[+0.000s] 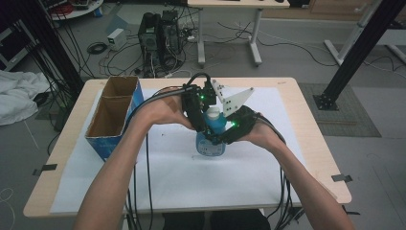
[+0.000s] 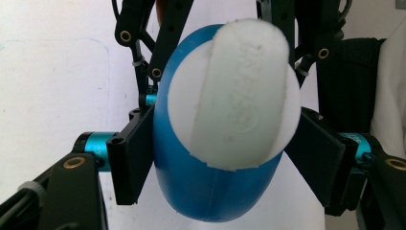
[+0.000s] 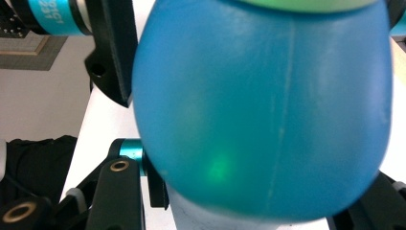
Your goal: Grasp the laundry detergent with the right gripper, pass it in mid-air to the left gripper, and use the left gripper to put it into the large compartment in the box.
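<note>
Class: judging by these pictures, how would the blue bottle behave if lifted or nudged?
The bottle looks like smooth, rounded plastic, so it may slip between fingers. Its broad white cap sits high, so a nudge might tip it. It probably flexes slightly when squeezed.

In the high view, both claws cover most of the blue bottle [image 1: 211, 139] — its cap [image 1: 212, 113] barely peeks out between them. In the right gripper view the bottle runs blurred past the top edge, and raised lettering on the cap in the left gripper view is too soft to read.
</note>
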`<state>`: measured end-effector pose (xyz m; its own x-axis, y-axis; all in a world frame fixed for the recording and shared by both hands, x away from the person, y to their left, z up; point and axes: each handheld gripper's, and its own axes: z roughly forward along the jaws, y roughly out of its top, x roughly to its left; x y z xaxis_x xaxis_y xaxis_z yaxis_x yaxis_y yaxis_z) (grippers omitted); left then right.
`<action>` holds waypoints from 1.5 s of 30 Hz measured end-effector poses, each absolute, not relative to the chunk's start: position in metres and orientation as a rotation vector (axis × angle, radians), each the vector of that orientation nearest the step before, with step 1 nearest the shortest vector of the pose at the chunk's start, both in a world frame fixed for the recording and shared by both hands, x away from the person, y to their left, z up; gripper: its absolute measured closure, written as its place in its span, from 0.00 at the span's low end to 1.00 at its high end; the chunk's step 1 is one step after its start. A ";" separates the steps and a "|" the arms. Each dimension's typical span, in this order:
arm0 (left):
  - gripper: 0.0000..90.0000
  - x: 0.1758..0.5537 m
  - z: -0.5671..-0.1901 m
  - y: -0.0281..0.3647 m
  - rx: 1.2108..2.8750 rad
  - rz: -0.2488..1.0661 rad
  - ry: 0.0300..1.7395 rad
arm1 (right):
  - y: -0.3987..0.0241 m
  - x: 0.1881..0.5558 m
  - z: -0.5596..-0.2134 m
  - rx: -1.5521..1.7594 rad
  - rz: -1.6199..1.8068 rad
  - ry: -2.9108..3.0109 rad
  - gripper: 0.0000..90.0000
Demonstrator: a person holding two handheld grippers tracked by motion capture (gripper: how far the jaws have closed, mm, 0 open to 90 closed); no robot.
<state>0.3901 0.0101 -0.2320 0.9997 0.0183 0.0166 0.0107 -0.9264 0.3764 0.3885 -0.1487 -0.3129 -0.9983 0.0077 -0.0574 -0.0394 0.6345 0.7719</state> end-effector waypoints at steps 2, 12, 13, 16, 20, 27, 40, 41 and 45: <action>0.34 0.390 -0.233 0.010 2.754 0.020 0.029 | -0.149 0.388 -0.313 -0.003 1.325 2.794 0.50; 0.35 0.392 -0.233 0.012 2.735 0.010 0.033 | -0.150 0.388 -0.313 -0.014 1.330 2.786 0.50; 0.35 0.392 -0.233 0.012 2.730 0.007 0.038 | -0.150 0.387 -0.313 0.006 1.321 2.802 0.50; 0.37 0.392 -0.233 0.012 2.727 0.007 0.036 | -0.150 0.388 -0.314 -0.009 1.335 2.784 0.50; 0.38 0.393 -0.232 0.012 2.741 0.006 0.019 | -0.150 0.386 -0.313 0.031 1.359 2.785 0.50; 0.40 0.393 -0.233 0.012 2.731 -0.002 0.034 | -0.149 0.384 -0.314 0.045 1.382 2.806 0.50; 0.41 0.392 -0.233 0.011 2.737 0.005 0.007 | -0.150 0.385 -0.316 -0.005 1.386 2.810 0.50; 0.41 0.392 -0.233 0.012 2.741 0.009 -0.002 | -0.150 0.385 -0.316 0.001 1.390 2.808 0.50; 0.41 0.391 -0.233 0.011 2.743 0.011 0.000 | -0.150 0.386 -0.316 -0.003 1.400 2.803 0.49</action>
